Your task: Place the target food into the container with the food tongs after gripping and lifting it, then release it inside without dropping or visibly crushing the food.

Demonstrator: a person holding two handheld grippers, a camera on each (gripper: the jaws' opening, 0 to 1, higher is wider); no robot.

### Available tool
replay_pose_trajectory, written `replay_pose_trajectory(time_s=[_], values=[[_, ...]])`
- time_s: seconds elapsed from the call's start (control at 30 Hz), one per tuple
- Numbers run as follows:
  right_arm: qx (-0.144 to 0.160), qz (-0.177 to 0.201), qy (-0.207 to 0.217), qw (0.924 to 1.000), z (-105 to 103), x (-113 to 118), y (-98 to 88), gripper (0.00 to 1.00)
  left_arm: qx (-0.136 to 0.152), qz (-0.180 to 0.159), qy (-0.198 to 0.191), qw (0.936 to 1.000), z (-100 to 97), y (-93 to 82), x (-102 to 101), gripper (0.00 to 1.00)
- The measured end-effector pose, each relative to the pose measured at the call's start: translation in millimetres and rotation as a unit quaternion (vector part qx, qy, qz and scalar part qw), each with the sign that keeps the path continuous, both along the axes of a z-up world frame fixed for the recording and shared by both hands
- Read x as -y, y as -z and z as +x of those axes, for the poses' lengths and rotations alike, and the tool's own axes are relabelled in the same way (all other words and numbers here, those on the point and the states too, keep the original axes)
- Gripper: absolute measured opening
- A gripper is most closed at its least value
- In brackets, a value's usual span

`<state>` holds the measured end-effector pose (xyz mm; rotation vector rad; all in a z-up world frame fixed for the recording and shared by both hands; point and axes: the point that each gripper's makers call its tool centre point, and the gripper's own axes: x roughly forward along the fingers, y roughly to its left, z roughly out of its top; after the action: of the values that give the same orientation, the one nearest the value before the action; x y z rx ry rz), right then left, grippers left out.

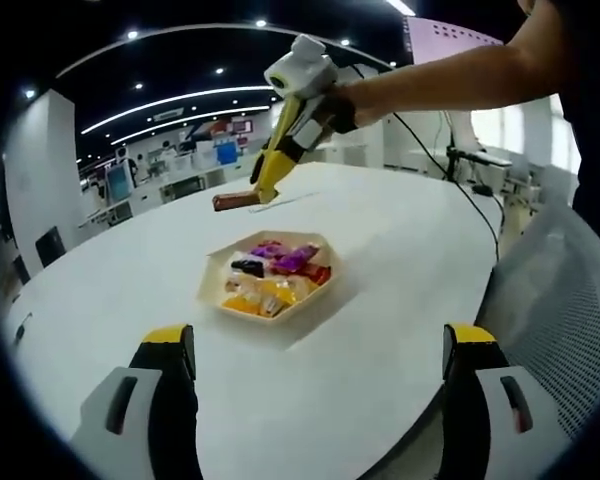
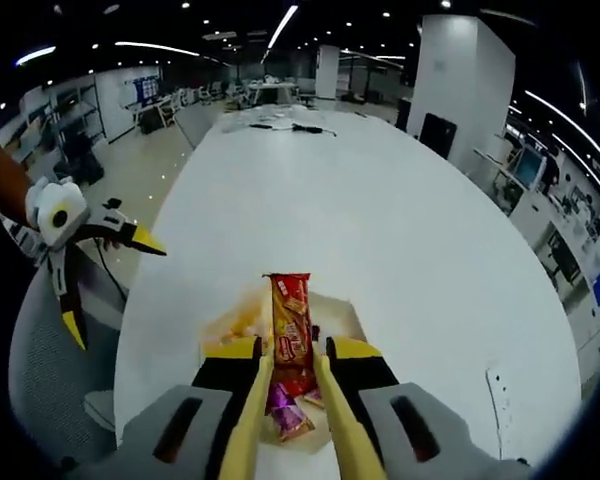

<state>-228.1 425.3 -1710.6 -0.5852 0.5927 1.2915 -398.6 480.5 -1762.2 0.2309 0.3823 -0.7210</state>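
Red-orange snack packet [image 2: 291, 320], long and glossy, is hanging clamped between right gripper [image 2: 290, 375] fingers above the tray [image 2: 345, 312]; left gripper [image 1: 315, 345] fingers are standing apart.

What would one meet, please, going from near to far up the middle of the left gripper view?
Left tool's jaws → bare table → tray of wrapped snacks → right tool gripping a snack bar → office background.
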Motion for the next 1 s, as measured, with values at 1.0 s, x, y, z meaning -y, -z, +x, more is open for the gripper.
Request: replay_pose_trajectory(time_s=[1.0], values=[[0.061,0.063,0.053,0.9947,1,43,-45.7,0.28,0.005,-0.003,0.007,1.0000,0.2,-2.4,3,0.99]])
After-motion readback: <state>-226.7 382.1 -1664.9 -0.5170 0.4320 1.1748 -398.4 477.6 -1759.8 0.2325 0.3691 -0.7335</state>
